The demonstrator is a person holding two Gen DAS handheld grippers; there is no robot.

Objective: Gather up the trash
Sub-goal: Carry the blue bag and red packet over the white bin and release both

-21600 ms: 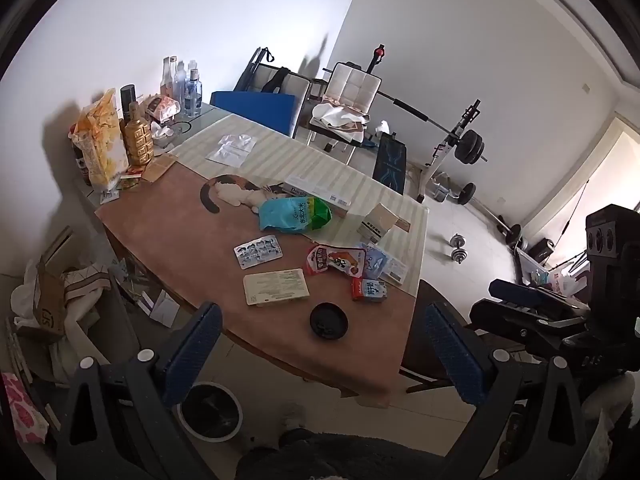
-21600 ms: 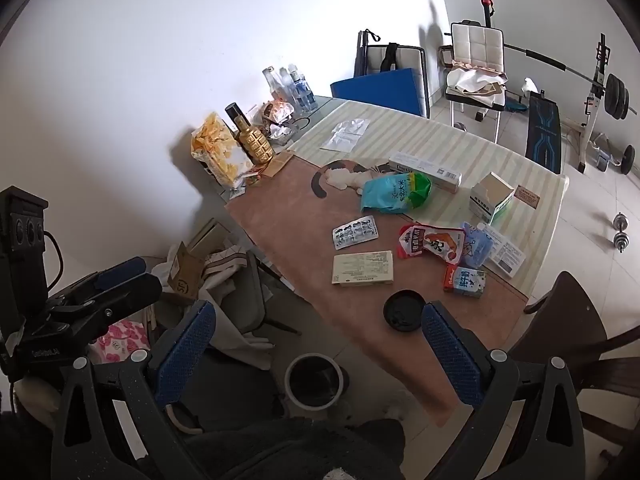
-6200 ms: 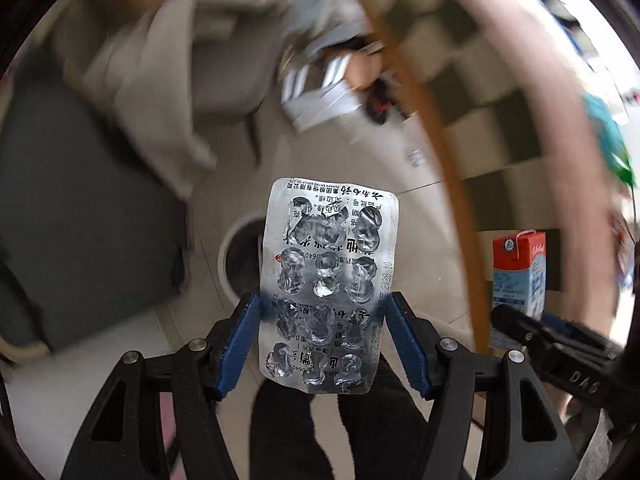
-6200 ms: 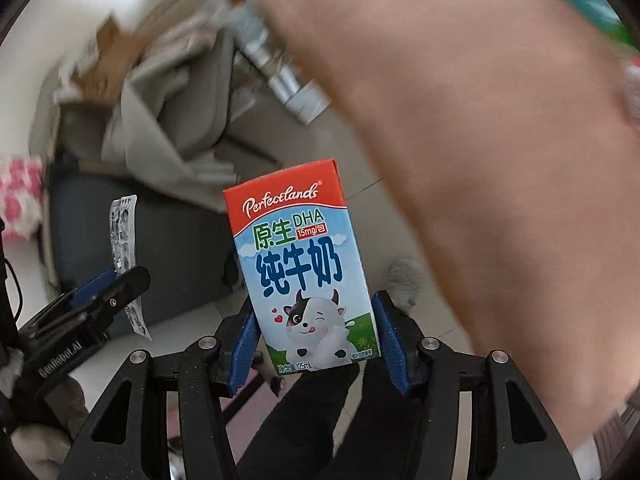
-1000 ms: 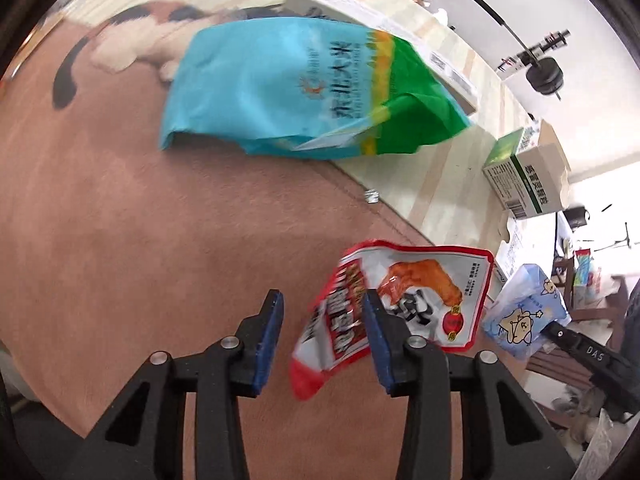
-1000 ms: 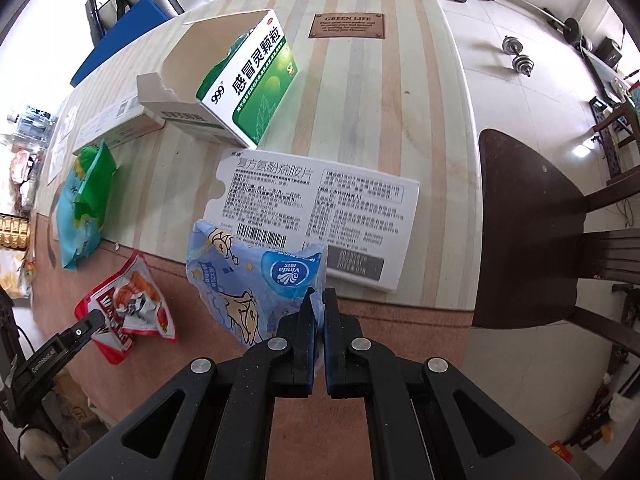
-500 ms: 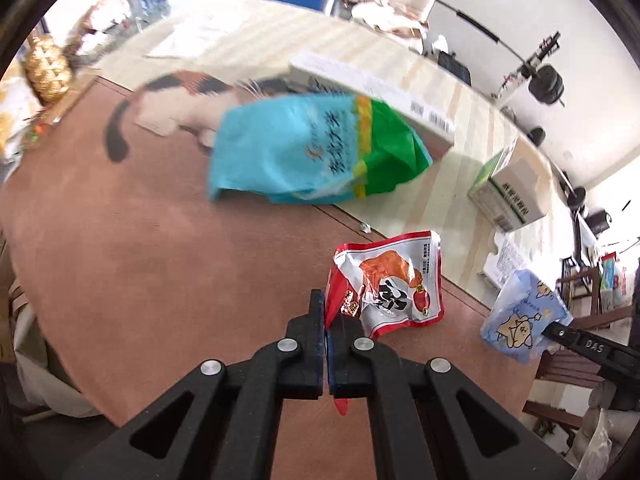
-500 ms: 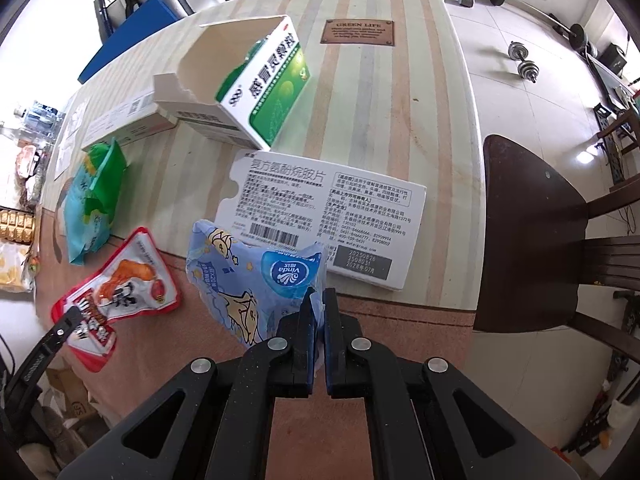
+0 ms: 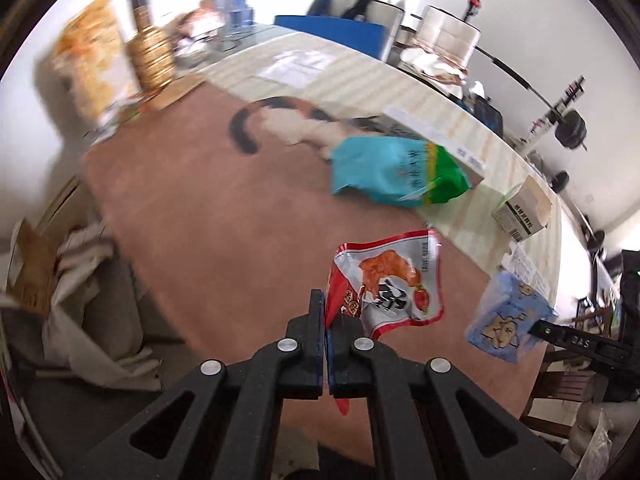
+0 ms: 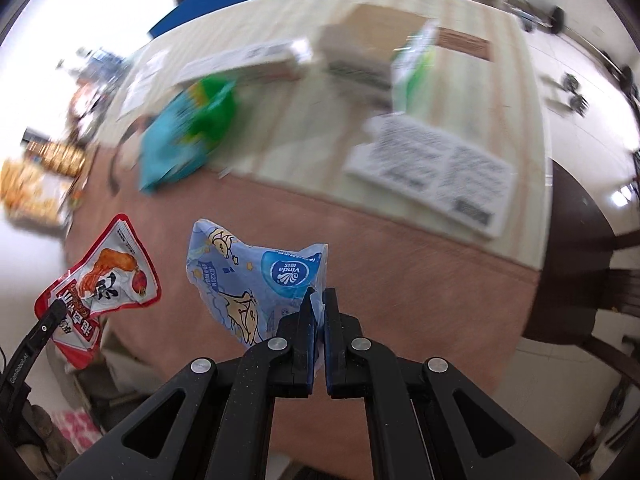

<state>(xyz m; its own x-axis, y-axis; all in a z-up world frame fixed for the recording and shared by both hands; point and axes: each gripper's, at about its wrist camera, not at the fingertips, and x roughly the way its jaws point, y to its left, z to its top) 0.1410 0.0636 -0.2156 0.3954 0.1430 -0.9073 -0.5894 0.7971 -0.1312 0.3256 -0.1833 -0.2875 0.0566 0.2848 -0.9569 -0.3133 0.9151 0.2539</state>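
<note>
Left wrist view: low in the middle, the left gripper (image 9: 327, 322) pinches tight on the corner of a red wrapper (image 9: 390, 282), which hangs above the brown table (image 9: 208, 200). At the right edge, the right gripper (image 10: 318, 312) is shut on a blue tissue pack (image 10: 256, 276). Farther up the frame, a teal bag (image 9: 396, 172) lies on the table. A white box (image 9: 522, 210) sits at the right, past it.
</note>
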